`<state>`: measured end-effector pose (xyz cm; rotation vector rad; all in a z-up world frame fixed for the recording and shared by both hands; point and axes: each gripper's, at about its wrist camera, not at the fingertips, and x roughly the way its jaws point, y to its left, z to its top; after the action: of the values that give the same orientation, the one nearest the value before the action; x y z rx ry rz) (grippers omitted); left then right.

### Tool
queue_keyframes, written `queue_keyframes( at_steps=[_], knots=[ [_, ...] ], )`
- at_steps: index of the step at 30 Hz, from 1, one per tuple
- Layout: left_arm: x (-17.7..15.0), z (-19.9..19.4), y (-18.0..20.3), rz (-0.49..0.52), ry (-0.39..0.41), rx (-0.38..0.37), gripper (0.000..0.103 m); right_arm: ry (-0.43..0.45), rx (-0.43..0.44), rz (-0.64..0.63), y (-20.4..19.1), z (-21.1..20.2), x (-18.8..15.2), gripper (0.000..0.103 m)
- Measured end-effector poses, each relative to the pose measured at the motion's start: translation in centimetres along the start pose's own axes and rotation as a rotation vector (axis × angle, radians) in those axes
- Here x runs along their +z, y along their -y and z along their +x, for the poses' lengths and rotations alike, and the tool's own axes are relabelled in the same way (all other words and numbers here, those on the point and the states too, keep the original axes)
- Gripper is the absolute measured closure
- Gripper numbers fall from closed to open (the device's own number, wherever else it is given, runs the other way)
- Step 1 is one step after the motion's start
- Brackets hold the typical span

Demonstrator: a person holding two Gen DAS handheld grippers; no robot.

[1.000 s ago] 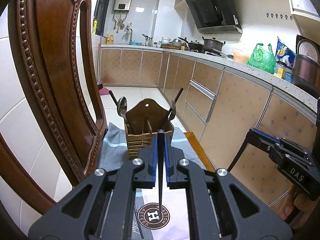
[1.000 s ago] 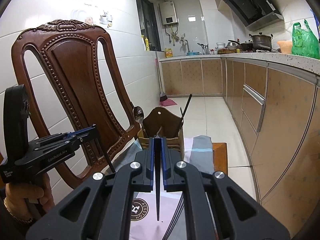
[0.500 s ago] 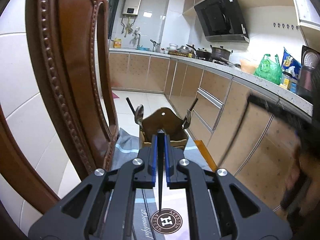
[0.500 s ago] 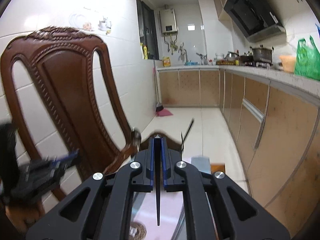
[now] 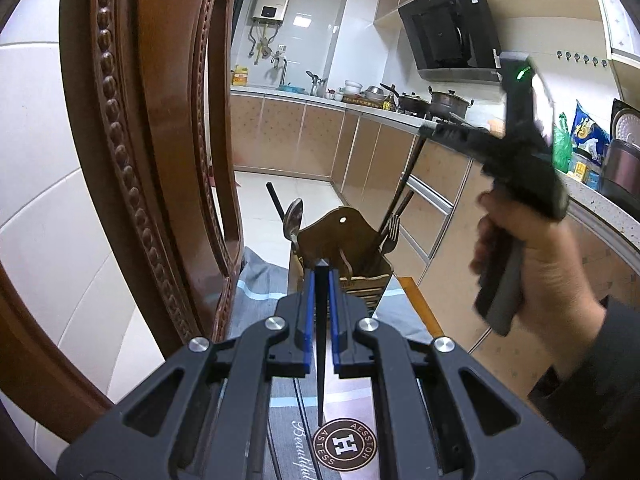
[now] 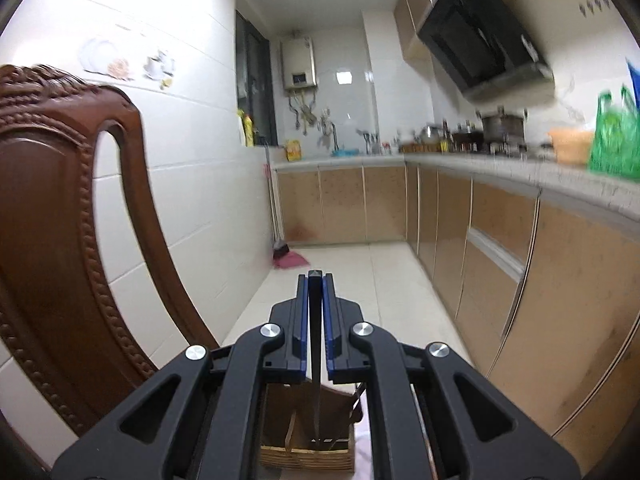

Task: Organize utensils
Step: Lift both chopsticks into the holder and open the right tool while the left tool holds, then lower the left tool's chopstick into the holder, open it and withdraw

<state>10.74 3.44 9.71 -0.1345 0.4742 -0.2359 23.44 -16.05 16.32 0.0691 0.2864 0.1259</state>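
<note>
My left gripper is shut on a black chopstick that hangs down toward the mat, just short of the wooden utensil holder. The holder has a spoon on its left and a fork on its right. A hand carries my right gripper above and right of the holder. It is shut on another black chopstick, whose lower end dips in beside the fork. In the right wrist view that gripper clamps the chopstick directly above the holder.
A carved wooden chair back stands close on the left, also visible in the right wrist view. A grey cloth and a mat with a round logo cover the small table. Kitchen cabinets run along the right.
My right gripper has swung forward and up with its chopstick and now hangs over the holder. My left gripper has edged closer to the holder and chair, still clamped on its chopstick.
</note>
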Motion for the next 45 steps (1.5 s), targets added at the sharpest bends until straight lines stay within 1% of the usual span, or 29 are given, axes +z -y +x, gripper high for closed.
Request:
queue_keyframes(
  at_steps=[4,6,7,8,9,10,11,12,14,15,16,17,19,21,23,24,26,30,35,40,43,45],
  knots=[
    [0.0,0.2,-0.3,-0.004,-0.002,0.001,0.097,-0.066,0.014,0.083,1.2,2.0,-2.0,0.095],
    [-0.1,0.3,-0.3,-0.008,-0.004,0.002,0.097,-0.113,0.027,0.123,2.4,2.3,-2.9,0.089],
    [-0.1,0.3,-0.3,-0.008,-0.005,0.003,0.097,-0.123,0.032,0.133,2.8,2.1,-3.1,0.079],
    [-0.1,0.2,-0.2,-0.007,-0.006,0.003,0.097,-0.124,0.033,0.144,3.6,1.1,-3.6,0.062],
    [-0.2,0.2,-0.1,-0.006,-0.007,0.003,0.097,-0.118,0.032,0.151,4.1,-0.1,-3.9,0.052],
    [-0.2,0.2,-0.1,-0.007,-0.007,0.002,0.097,-0.099,0.040,0.168,4.7,-1.9,-4.4,0.039],
    [-0.1,0.3,-0.1,-0.011,-0.007,0.001,0.097,-0.080,0.050,0.179,5.2,-3.9,-5.0,0.033],
    [-0.1,0.2,-0.2,-0.015,-0.006,0.001,0.097,-0.069,0.054,0.179,5.6,-5.9,-5.9,0.030],
    [-0.2,0.2,-0.1,-0.022,-0.006,0.001,0.097,-0.063,0.046,0.174,6.4,-9.4,-7.8,0.020],
    [-0.2,0.1,-0.1,-0.025,-0.006,0.003,0.097,-0.068,0.043,0.173,6.9,-11.3,-9.3,0.018],
    [-0.1,0.1,0.0,-0.028,-0.006,0.004,0.097,-0.077,0.035,0.174,7.2,-12.2,-10.3,0.016],
    [0.0,0.0,0.0,-0.032,-0.004,0.000,0.097,-0.110,0.025,0.188,7.7,-13.4,-11.8,0.016],
    [0.7,-0.4,0.2,-0.045,0.017,-0.006,0.097,-0.178,0.048,0.226,8.7,-14.4,-14.1,0.016],
    [1.9,-0.6,0.4,-0.057,0.046,0.003,0.097,-0.204,0.043,0.250,9.6,-14.7,-15.3,0.016],
    [3.0,-0.5,0.5,-0.074,0.068,0.023,0.097,-0.224,0.033,0.236,10.1,-14.5,-15.7,0.016],
    [4.1,-0.4,0.7,-0.081,0.087,0.046,0.097,-0.227,0.025,0.230,10.4,-14.5,-15.7,0.016],
    [6.1,0.2,1.0,-0.085,0.109,0.066,0.097,-0.221,0.020,0.227,11.1,-14.6,-15.5,0.016],
    [10.3,1.9,1.4,-0.093,0.153,0.080,0.097,-0.212,0.012,0.244,12.2,-14.4,-15.2,0.016],
    [14.1,5.2,1.7,-0.094,0.158,0.087,0.097,-0.215,0.019,0.273,13.4,-13.8,-15.0,0.016],
    [15.0,9.2,1.2,-0.102,0.136,0.086,0.097,-0.222,0.029,0.278,13.8,-13.5,-15.0,0.016],
    [14.2,12.0,0.5,-0.130,0.096,0.075,0.097,-0.224,0.031,0.271,13.8,-13.4,-15.0,0.016],
    [13.0,13.8,-0.1,-0.153,0.050,0.068,0.097,-0.229,0.029,0.271,13.9,-13.2,-15.0,0.016]
  ],
)
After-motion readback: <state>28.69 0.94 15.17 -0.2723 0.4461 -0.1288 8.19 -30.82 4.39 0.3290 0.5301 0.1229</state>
